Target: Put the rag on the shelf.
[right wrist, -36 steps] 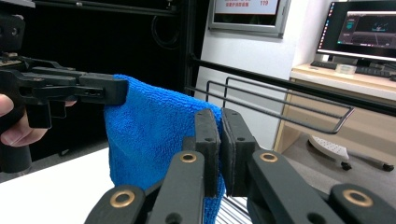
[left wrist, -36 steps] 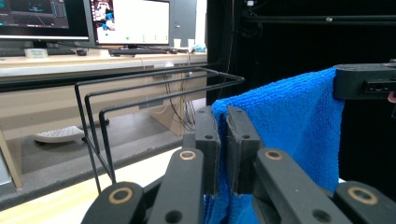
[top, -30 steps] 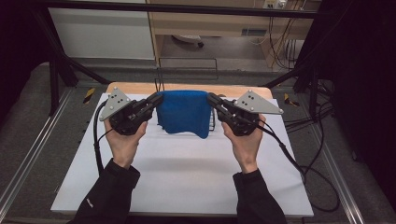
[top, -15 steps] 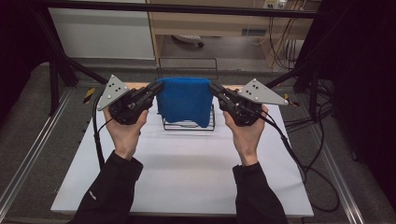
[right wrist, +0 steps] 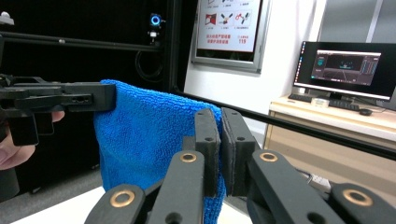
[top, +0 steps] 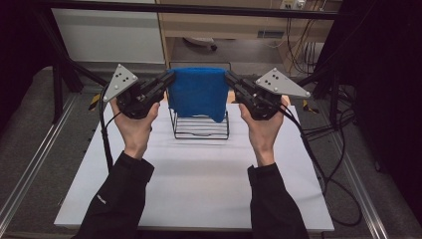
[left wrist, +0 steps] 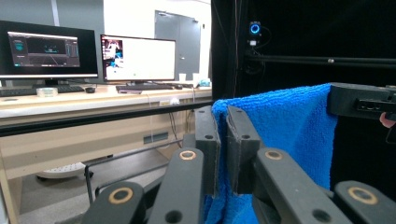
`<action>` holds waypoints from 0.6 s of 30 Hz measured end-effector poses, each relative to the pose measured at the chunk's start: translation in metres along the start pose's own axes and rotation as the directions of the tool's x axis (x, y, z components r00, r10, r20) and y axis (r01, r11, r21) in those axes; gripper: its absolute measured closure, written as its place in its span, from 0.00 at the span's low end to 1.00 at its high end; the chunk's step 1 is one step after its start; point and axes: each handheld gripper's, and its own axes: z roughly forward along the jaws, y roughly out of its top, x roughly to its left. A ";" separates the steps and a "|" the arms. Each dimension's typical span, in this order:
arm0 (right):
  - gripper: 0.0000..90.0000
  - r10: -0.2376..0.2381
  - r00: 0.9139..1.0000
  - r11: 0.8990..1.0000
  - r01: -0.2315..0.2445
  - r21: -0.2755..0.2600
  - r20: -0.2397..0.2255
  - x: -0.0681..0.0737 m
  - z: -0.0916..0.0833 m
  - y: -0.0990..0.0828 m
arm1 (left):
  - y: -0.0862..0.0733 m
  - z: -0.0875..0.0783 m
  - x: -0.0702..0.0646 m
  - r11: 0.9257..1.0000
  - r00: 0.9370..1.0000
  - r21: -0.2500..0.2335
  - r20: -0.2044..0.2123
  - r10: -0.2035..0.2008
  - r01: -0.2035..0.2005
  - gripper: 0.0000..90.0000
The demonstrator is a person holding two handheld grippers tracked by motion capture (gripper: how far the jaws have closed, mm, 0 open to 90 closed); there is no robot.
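The blue towel point(top: 197, 93) hung in the air above the far part of the white table point(top: 199, 184), stretched flat between the two grippers and held by its two upper corners. Its lower edge drooped just in front of a black wire rack point(top: 201, 127) that stood on the table under it — whether cloth and wire touched could not be told.

The left gripper point(top: 166, 81) had its jaws clamped on the towel's left top corner; in the left gripper view the two black pads sat nearly together with a fold of blue pile pinched between them point(left wrist: 223, 135). The right gripper point(top: 231, 79) gripped the opposite corner the same way, its jaws pressed tight on the cloth in the right gripper view point(right wrist: 221, 144).

Both grippers pointed inward toward each other, each carried in a hand point(top: 133, 124) with a dark sleeve coming up from the near edge. Cables point(top: 318, 159) trailed off to the right across the table — beyond them lay dark floor. Monitors point(left wrist: 46, 50) stood on a desk in the background.
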 end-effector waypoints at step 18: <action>0.96 -0.023 0.999 0.999 0.023 -0.030 0.027 -0.017 0.015 0.028 | 0.034 0.021 0.006 0.999 1.000 -0.030 -0.012 0.019 -0.019 0.94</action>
